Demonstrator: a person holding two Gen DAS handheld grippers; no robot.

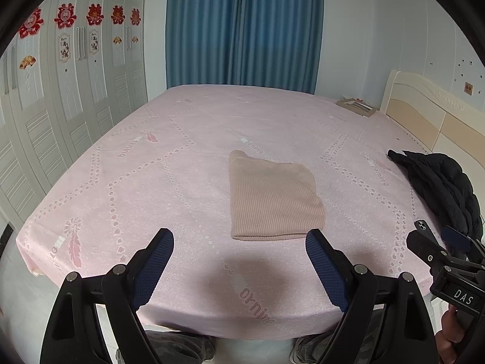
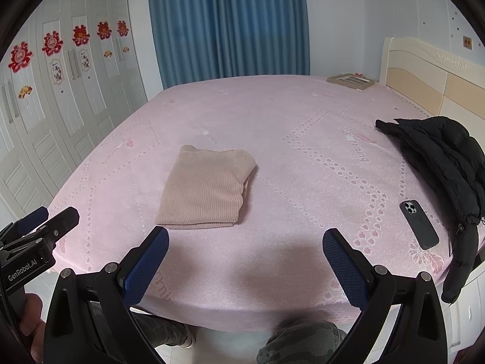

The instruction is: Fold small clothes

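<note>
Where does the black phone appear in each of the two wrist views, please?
Left wrist view: only the phone's camera end peeks out at the right edge, behind the right gripper.
Right wrist view: phone lies fully visible at lower right, beside the black jacket.
Shared landmark: the folded pink sweater.

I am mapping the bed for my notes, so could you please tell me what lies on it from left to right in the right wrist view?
Folded beige sweater → dark phone → black puffer jacket at the bed's right edge.
</note>
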